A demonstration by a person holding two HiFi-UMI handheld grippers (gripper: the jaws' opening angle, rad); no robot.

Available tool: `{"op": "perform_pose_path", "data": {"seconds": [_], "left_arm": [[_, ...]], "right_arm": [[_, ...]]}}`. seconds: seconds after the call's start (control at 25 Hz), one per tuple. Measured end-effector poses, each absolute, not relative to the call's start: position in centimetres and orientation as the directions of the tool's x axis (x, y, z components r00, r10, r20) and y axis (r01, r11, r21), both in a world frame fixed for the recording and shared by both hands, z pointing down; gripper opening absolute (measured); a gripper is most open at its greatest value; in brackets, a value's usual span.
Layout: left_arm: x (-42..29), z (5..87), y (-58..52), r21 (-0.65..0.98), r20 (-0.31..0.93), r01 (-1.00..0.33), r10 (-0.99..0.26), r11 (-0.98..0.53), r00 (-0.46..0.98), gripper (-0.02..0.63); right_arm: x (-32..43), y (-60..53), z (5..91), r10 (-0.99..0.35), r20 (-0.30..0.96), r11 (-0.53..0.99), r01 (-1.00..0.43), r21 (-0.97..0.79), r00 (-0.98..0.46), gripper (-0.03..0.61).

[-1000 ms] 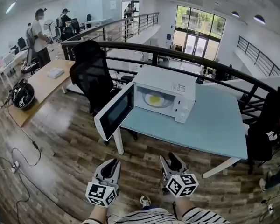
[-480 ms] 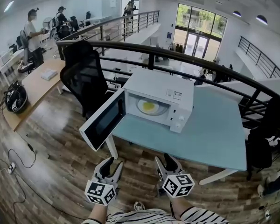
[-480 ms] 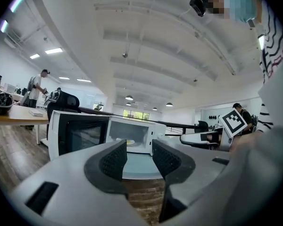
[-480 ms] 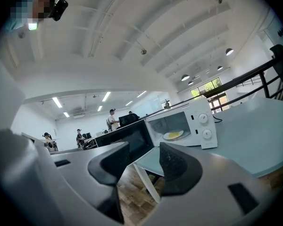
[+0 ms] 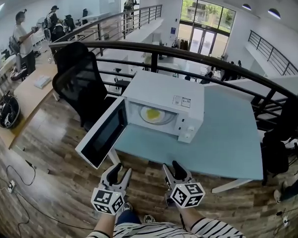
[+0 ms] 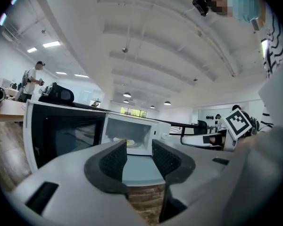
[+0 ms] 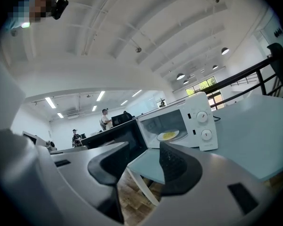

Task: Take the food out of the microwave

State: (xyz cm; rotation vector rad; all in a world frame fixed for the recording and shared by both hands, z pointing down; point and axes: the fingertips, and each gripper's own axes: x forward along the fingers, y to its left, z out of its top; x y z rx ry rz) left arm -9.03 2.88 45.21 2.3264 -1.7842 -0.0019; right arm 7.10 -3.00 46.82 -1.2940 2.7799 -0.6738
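Note:
A white microwave (image 5: pixel 164 94) stands on the pale blue table (image 5: pixel 228 133) with its door (image 5: pixel 102 133) swung open to the left. Inside lies a white plate with yellow food (image 5: pixel 152 115), which also shows in the left gripper view (image 6: pixel 124 141) and the right gripper view (image 7: pixel 168 135). My left gripper (image 5: pixel 118 172) (image 6: pixel 139 157) and right gripper (image 5: pixel 173 170) (image 7: pixel 144 161) hover side by side over the wooden floor, short of the table's near edge. Both point at the microwave. Both have just been opening, and both are open with nothing between the fingers.
A black office chair (image 5: pixel 79 83) stands left of the open door. A dark curved railing (image 5: pixel 188 53) runs behind the table, with another dark chair (image 5: pixel 283 133) at the right. At the far left are a wooden desk (image 5: pixel 25 98) and a person (image 5: pixel 20 33).
The microwave and table have drawn nearer and lower in the head view as both grippers moved forward. The left gripper's fingers stand wider apart than a second ago.

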Motion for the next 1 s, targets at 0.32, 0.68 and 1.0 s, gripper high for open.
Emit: {"op": "perform_pose_path", "data": {"seconds": [0.32,0.68,1.0], "left_arm": [[-10.9,46.3,-3.1,0.193,0.144,-0.914,-0.911,-0.358,0.387,0.146],[-13.2,46.7,-7.6,0.206,0.153,-0.854,-0.846,-0.478,0.511,0.146],[-14.0,48.0,-10.1,0.235,0.153,-0.807,-0.800,-0.541,0.581,0.146]], "right_arm": [[4.8,-6.6,47.3,-0.799,0.187,0.477,-0.792,-0.380,-0.571,0.193],[2.3,-9.2,47.3,-0.873,0.186,0.359,-0.853,-0.379,-0.450,0.193],[0.7,-10.5,47.9,-0.911,0.183,0.279,-0.879,-0.385,-0.370,0.193]]}}
